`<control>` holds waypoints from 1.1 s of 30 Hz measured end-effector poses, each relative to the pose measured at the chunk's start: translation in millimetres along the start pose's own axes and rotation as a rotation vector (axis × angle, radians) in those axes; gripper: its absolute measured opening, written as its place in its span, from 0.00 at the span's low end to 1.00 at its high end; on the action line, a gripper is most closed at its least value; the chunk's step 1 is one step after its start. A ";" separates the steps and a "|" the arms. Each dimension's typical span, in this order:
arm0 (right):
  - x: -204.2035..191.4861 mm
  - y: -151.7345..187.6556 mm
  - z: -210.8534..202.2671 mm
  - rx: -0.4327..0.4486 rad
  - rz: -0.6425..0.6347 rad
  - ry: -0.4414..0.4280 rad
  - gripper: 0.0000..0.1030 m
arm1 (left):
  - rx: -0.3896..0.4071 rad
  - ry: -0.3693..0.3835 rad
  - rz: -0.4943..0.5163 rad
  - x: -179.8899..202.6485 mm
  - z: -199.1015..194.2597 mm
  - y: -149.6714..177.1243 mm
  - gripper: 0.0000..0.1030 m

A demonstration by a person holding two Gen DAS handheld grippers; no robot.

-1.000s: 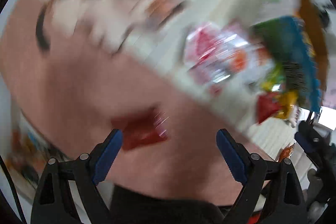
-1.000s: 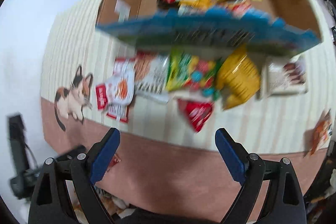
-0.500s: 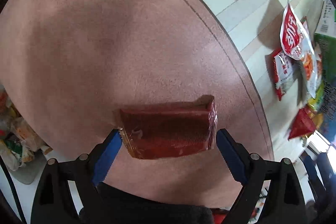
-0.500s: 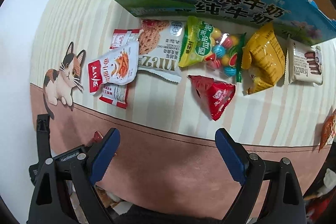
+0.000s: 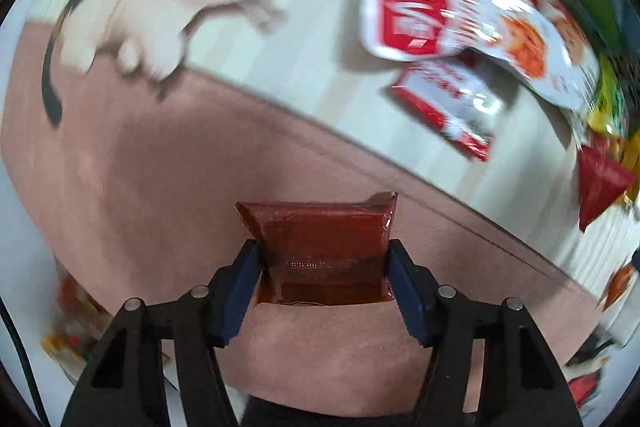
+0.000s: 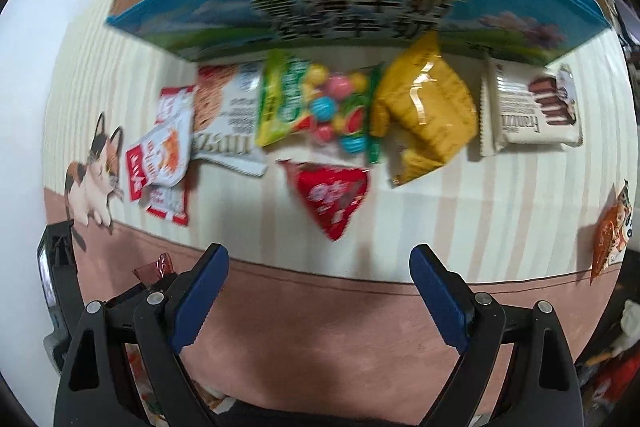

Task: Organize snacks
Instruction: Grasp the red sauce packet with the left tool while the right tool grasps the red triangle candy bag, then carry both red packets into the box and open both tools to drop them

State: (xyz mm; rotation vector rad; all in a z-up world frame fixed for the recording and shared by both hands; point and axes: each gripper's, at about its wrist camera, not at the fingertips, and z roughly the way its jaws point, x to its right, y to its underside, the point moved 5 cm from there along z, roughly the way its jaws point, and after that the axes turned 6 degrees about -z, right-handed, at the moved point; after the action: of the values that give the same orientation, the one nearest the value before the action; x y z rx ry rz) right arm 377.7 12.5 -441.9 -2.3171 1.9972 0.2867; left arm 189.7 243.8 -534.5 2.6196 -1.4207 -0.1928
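A dark red flat snack packet [image 5: 320, 239] lies on the pink band of the mat [image 5: 140, 187]. My left gripper [image 5: 324, 267] points down over it and its jaws are closing, blue pads touching the packet's two short sides. In the right wrist view a corner of that packet [image 6: 154, 269] sticks out at the lower left. My right gripper [image 6: 316, 267] hangs open over the pink band with nothing between its fingers. Just beyond it lies a red triangular packet [image 6: 332, 197]. Behind that is a row of snacks: a green candy bag [image 6: 316, 107], a yellow bag [image 6: 424, 111], a white wafer pack [image 6: 528, 111].
A blue-sided cardboard box [image 6: 360, 15] with several snacks inside stands behind the row. White-and-red sachets [image 6: 160, 159] lie near the cat picture [image 6: 94, 175] on the mat. An orange packet [image 6: 612, 227] sits at the right edge. Clutter lies on the floor beyond the mat's near edge.
My left gripper dropped onto the dark red packet and its jaws closed in from wide to touching its sides. My right gripper sank closer to the mat, still open.
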 end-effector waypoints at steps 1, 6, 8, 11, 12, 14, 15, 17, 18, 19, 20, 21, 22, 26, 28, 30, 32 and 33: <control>2.9 -2.1 2.6 -0.002 0.008 -0.004 0.91 | 0.008 -0.011 0.021 3.7 0.2 0.8 0.59; 5.9 -15.0 17.6 -0.009 0.019 -0.020 0.91 | 0.024 -0.012 0.072 17.4 -1.1 2.8 0.58; 3.2 -20.7 27.2 -0.019 0.022 -0.024 0.89 | 0.022 -0.007 0.073 15.2 1.4 2.8 0.58; -1.3 -26.4 41.8 -0.040 0.007 0.002 0.84 | 0.024 0.011 0.068 20.8 -13.2 -7.3 0.58; -2.0 -27.6 45.8 -0.048 0.002 0.015 0.78 | 0.030 0.012 0.072 24.2 -17.9 -9.0 0.58; -5.2 -30.4 53.7 -0.066 -0.005 0.033 0.60 | 0.040 0.015 0.076 35.2 -27.9 -8.8 0.58; -5.6 -30.9 56.5 -0.074 -0.006 0.035 0.53 | 0.047 0.018 0.079 37.2 -31.9 -10.2 0.58; -5.9 -31.9 59.2 -0.074 -0.009 0.044 0.53 | 0.060 0.023 0.085 41.1 -40.9 -12.5 0.58; -6.1 -32.5 59.4 -0.069 -0.009 0.045 0.52 | 0.066 0.028 0.087 43.6 -44.6 -14.3 0.58; -6.0 -33.1 59.1 -0.066 -0.009 0.042 0.49 | 0.071 0.034 0.088 51.8 -49.5 -19.7 0.58; -6.1 -33.9 58.9 -0.062 -0.010 0.043 0.48 | 0.076 0.037 0.089 53.5 -54.1 -20.3 0.58; -6.7 -34.3 59.6 -0.060 -0.010 0.044 0.48 | 0.082 0.040 0.089 56.7 -57.6 -22.5 0.58; -5.9 -34.7 58.8 -0.058 -0.008 0.043 0.47 | 0.088 0.043 0.092 60.2 -60.7 -24.7 0.58; -7.6 -34.9 58.8 -0.049 -0.007 0.041 0.45 | 0.098 0.052 0.103 76.6 -73.3 -33.1 0.58; -7.5 -33.6 56.5 -0.044 -0.013 0.042 0.43 | 0.101 0.052 0.110 83.7 -76.6 -35.3 0.58; -5.0 -29.9 52.2 -0.041 -0.023 0.049 0.43 | 0.102 0.058 0.113 90.5 -81.9 -34.3 0.58; -1.7 -24.1 46.1 -0.030 -0.018 0.043 0.42 | 0.106 0.063 0.119 99.2 -84.9 -35.0 0.58; -0.7 -21.0 42.0 -0.024 -0.016 0.037 0.42 | 0.110 0.065 0.122 103.1 -87.0 -35.4 0.58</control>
State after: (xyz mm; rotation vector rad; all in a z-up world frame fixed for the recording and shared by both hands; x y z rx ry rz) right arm 394.3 23.8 -484.4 -2.3687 2.0015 0.2704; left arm 290.8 182.8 -460.2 2.5861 -1.6061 -0.0156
